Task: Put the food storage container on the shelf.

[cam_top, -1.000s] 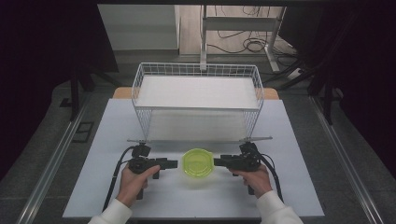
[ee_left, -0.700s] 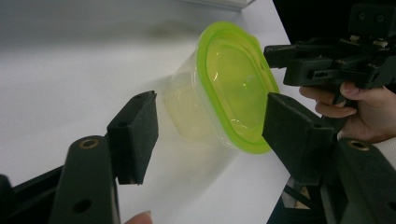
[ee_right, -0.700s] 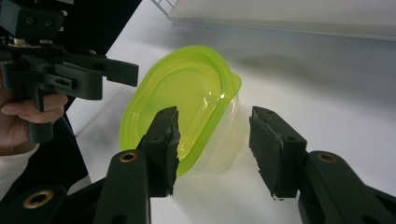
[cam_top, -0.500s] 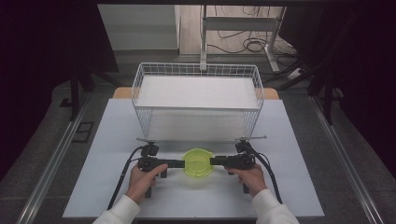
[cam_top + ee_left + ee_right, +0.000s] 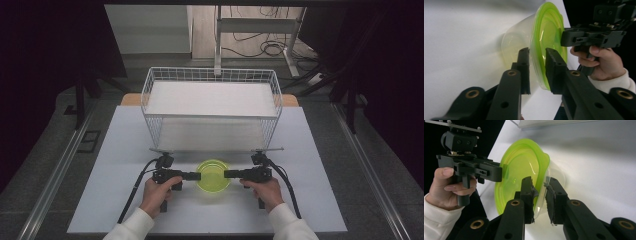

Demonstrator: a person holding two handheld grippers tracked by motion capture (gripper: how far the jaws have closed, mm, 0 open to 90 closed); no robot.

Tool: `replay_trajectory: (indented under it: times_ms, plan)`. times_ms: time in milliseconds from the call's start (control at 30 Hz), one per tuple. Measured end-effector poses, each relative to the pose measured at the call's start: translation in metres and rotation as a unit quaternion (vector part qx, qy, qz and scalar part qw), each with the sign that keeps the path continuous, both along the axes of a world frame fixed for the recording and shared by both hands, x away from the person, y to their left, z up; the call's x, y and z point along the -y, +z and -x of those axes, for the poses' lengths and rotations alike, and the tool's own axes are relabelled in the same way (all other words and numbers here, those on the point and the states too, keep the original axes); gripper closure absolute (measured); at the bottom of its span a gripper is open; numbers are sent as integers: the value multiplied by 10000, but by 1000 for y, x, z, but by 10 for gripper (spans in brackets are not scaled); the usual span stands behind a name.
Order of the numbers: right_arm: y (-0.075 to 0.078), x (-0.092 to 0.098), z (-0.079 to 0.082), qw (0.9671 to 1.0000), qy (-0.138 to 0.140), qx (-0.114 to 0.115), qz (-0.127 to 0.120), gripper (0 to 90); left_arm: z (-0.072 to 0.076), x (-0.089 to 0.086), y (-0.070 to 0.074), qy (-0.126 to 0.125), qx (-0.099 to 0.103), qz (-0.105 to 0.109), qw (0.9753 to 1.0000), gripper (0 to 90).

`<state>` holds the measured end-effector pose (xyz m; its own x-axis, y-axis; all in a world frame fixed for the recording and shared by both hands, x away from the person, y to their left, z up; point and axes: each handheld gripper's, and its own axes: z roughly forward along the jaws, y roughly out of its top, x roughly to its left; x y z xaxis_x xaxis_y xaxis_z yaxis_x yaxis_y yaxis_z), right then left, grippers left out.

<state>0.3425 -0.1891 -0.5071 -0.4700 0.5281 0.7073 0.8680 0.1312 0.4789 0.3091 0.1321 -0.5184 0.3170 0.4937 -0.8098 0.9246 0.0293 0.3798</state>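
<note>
A clear round container with a lime-green lid [image 5: 213, 175] sits on the white table near its front edge. My left gripper [image 5: 199, 175] comes at it from the left, my right gripper [image 5: 226, 174] from the right. In the left gripper view the jaws of the left gripper [image 5: 537, 53] are narrowed onto the lid's edge [image 5: 549, 27]. In the right gripper view the jaws of the right gripper [image 5: 539, 182] pinch the lid's rim [image 5: 521, 167] on the opposite side. The container looks tilted in both gripper views because the grippers are rolled sideways.
A white wire basket [image 5: 212, 116] stands just behind the container, across the middle of the table [image 5: 115, 165]. Black cables trail from both grippers toward the front edge. Dark floor and metal rails flank the table.
Both grippers have moved inward from either side until their jaws reach the container. The jaws now sit over the lid's rim.
</note>
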Motion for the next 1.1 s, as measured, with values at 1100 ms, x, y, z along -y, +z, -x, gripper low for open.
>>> replay_trajectory:
  times_ms: [1100]
  plan:
    - [36, 6, 15, 9980, -66, 624, -101, 805, 13, 1, 34, 22, 597, 154, 9981, 826]
